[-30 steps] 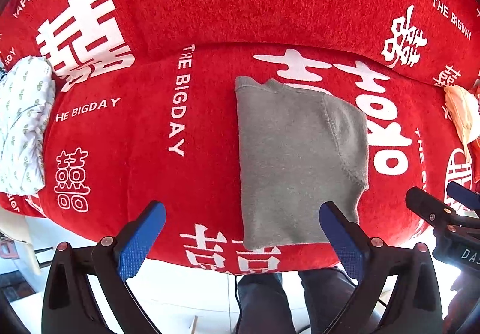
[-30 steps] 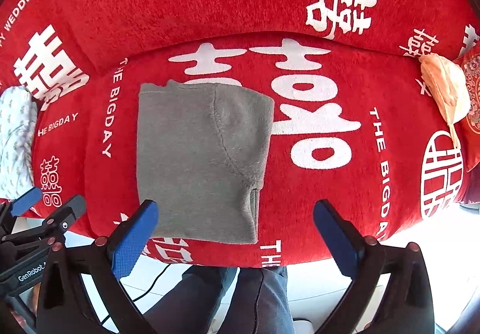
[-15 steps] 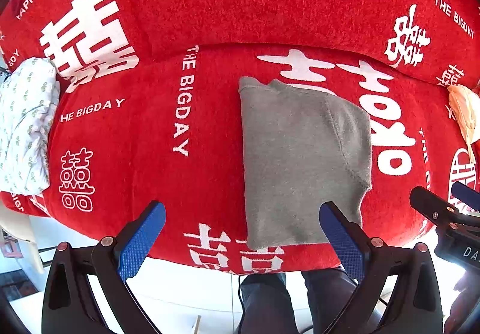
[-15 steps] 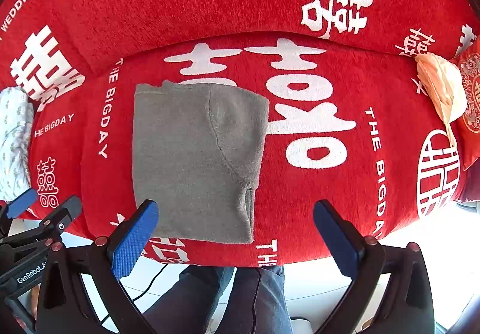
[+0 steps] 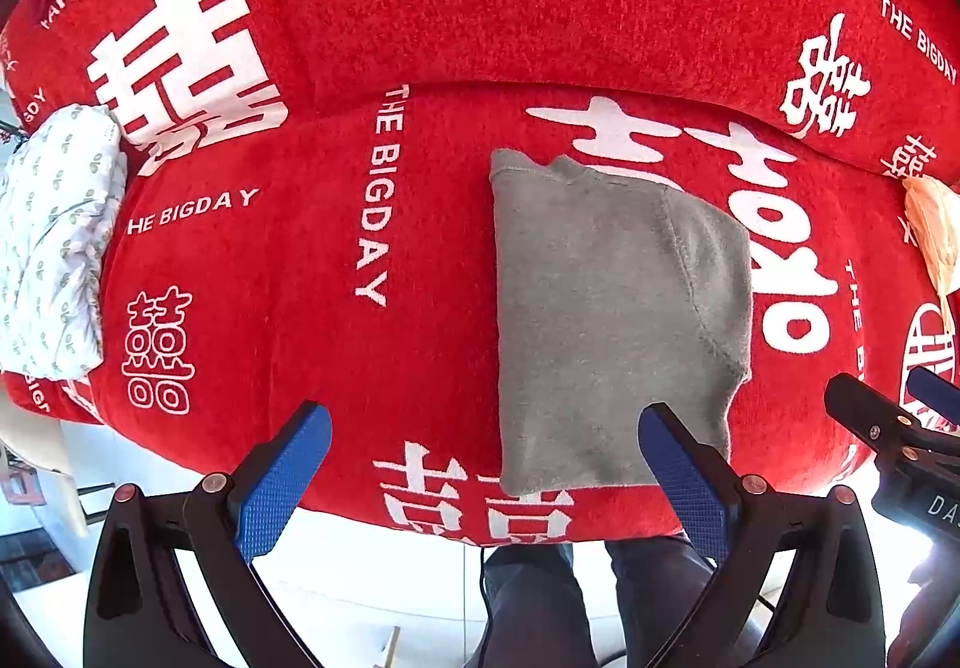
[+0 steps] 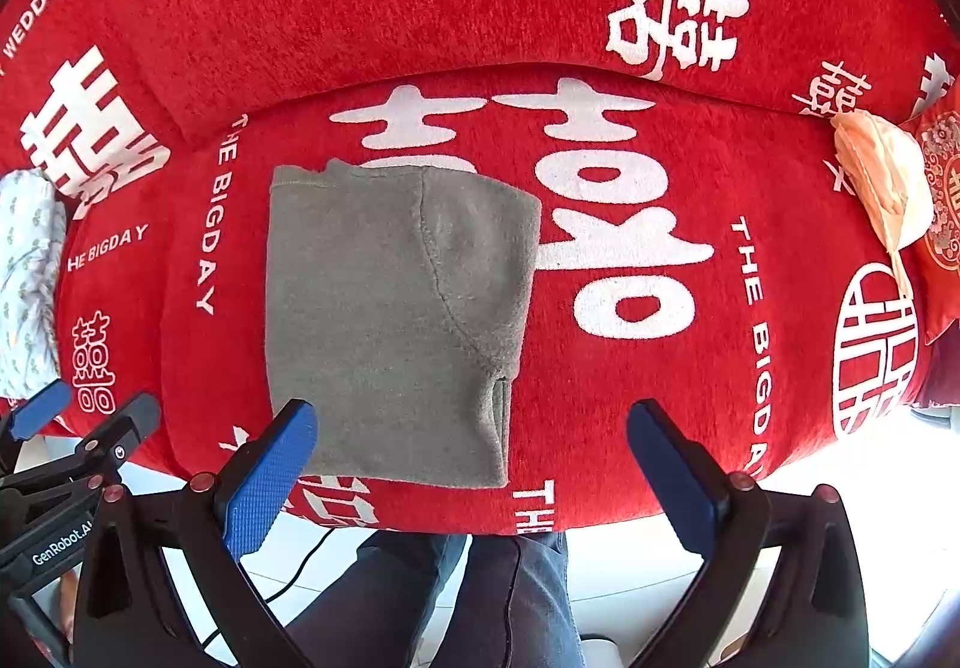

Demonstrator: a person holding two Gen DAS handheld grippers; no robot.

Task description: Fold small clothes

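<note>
A plush red sofa cover printed with white double-happiness characters (image 5: 420, 260) fills both views, its nap coarse and towel-like. On the seat lies the grey fleece garment folded into a rough rectangle (image 6: 390, 320), soft-piled, with a curved seam across its right half and one notched upper corner; it rests flat, near the front edge. A white leaf-print cloth bundle (image 5: 54, 248) sits at the far left, a crumpled peach cloth (image 6: 882, 182) at the far right. The left gripper (image 5: 483, 482) and right gripper (image 6: 471, 473), black-framed with blue textured pads, both gape wide, holding nothing, apart from the garment. Compared with a second ago, the scene has barely shifted.
</note>
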